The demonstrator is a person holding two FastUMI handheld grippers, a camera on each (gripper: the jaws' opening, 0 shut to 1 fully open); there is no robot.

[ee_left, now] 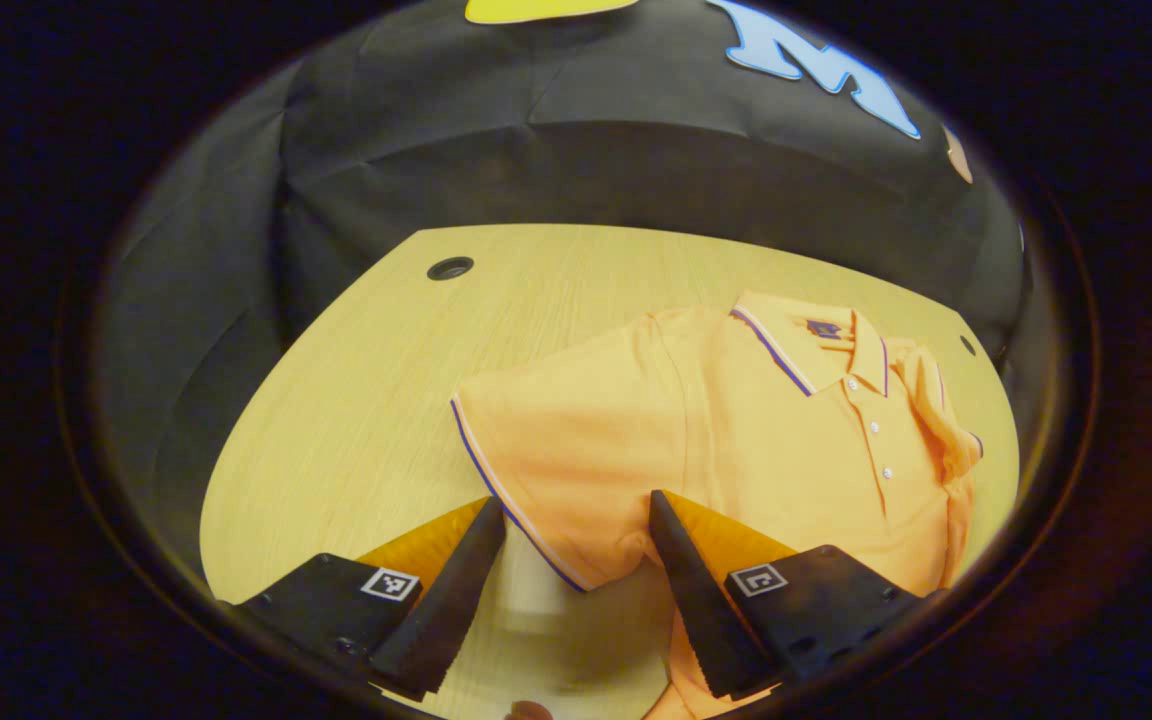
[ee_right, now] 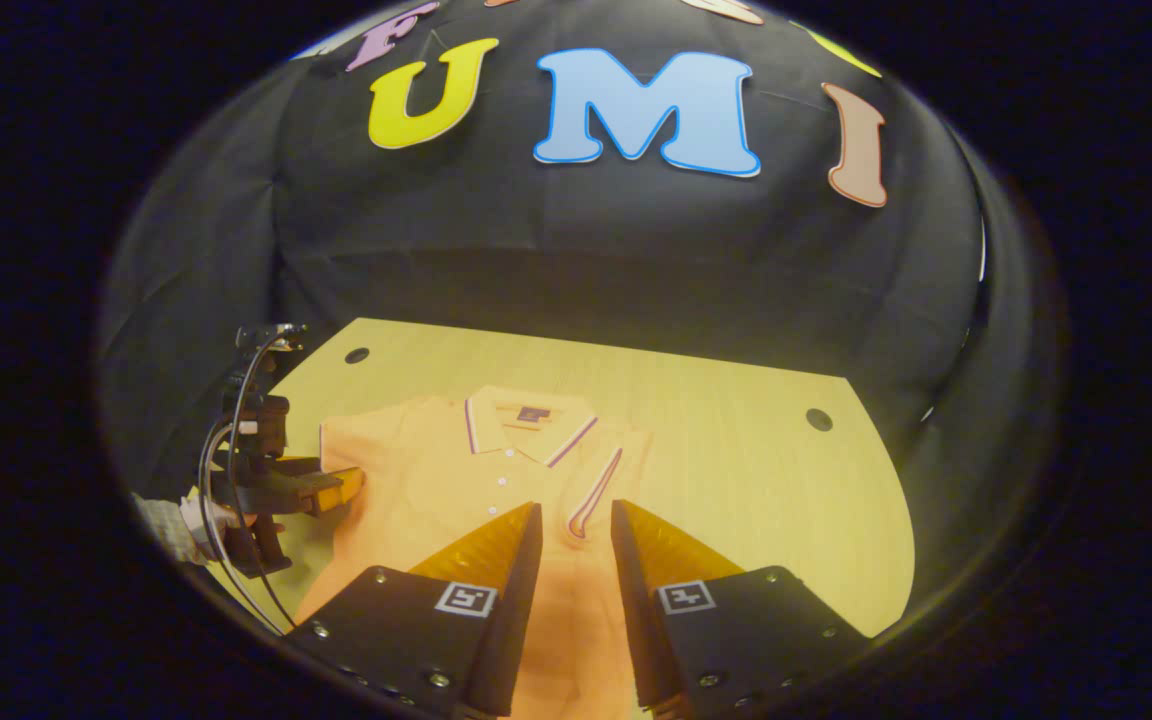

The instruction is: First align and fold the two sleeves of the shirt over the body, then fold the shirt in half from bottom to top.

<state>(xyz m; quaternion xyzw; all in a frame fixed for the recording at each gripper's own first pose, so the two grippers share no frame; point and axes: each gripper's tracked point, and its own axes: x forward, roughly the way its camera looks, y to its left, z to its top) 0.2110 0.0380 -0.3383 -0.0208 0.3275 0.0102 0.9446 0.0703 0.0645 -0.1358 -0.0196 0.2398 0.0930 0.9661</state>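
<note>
Orange polo shirt [ee_left: 786, 430] lies flat on the wooden worktop [ee_left: 366, 400], collar [ee_left: 806, 345] at the far end from both grippers.

Left gripper [ee_left: 571, 525]: released, jaws spread wide. The striped cuff of one sleeve [ee_left: 546, 450] sits between the fingertips, just ahead of them, still spread out to the side. Fingers don't appear to press on the cloth. Shirt body runs off to the gripper's right.

Right gripper [ee_right: 576, 520]: jaws apart with a narrow gap, nothing clamped. It sits over the shirt's body; the other sleeve [ee_right: 601, 485] lies folded in over the chest, its striped cuff just ahead of the fingertips. Whether the fingers touch the fabric, can't tell.

From the right gripper view, the left gripper [ee_right: 331, 488] sits off to its left at the shirt's edge, held by a hand [ee_right: 221, 520]. Grommet holes [ee_right: 818, 419] in the worktop's far corners.
</note>
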